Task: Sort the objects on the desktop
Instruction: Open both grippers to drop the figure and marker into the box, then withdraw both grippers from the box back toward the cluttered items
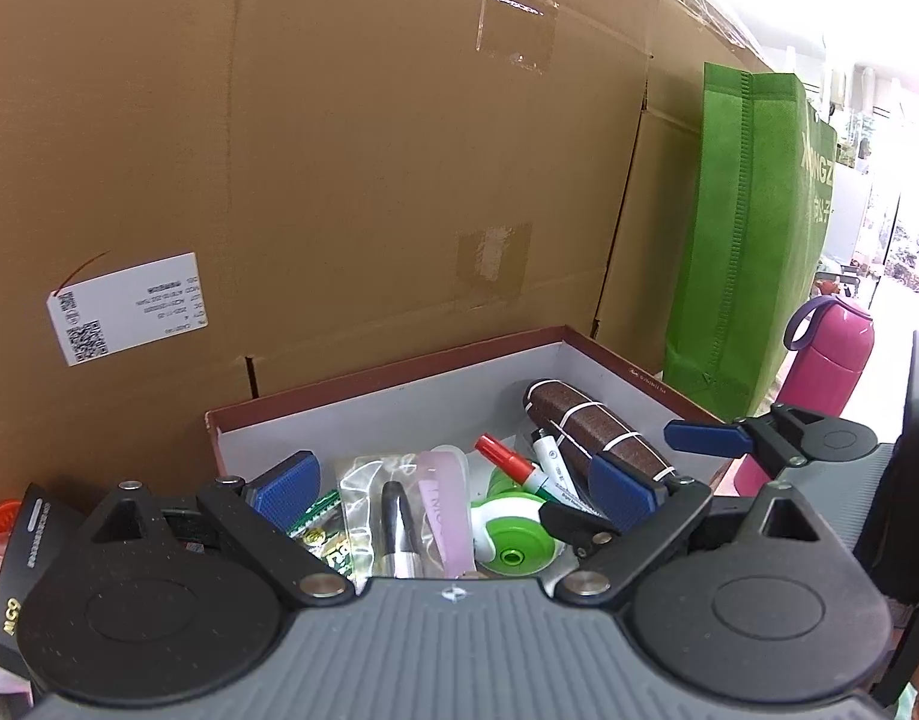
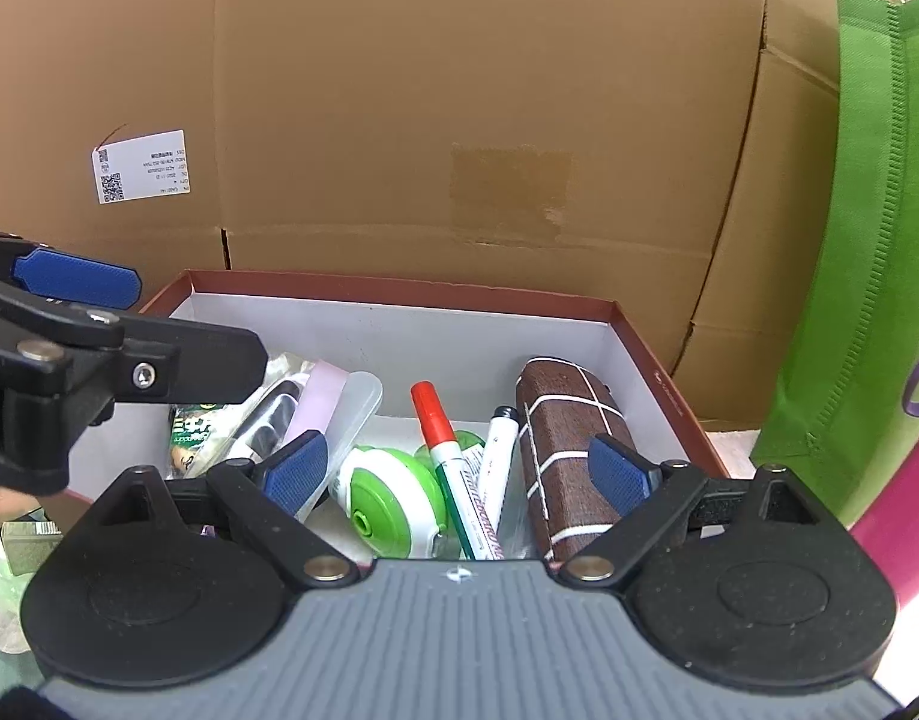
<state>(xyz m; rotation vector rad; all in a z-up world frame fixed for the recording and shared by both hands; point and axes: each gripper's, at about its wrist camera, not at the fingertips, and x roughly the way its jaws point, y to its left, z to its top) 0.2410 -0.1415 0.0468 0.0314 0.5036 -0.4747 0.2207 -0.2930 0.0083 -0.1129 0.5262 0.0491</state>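
Note:
A brown box [image 1: 393,369] with white inner walls holds a brown roll bound with white bands [image 1: 597,426], a red-capped marker [image 1: 510,461], a white marker [image 1: 552,465], a green-and-white tape dispenser [image 1: 513,534], a clear bag with a black pen [image 1: 393,516] and a green packet [image 1: 321,534]. My left gripper [image 1: 456,486] is open and empty over the box's near side. My right gripper [image 2: 459,471] is open and empty over the same box [image 2: 399,291], with the dispenser [image 2: 387,498], markers [image 2: 438,420] and roll [image 2: 570,438] between its fingers.
A tall cardboard wall [image 1: 339,150] stands behind the box. A green fabric bag [image 1: 753,228] and a pink bottle [image 1: 831,354] stand to the right. The right gripper's blue finger [image 1: 705,438] shows in the left view; the left gripper's finger [image 2: 78,279] shows in the right view.

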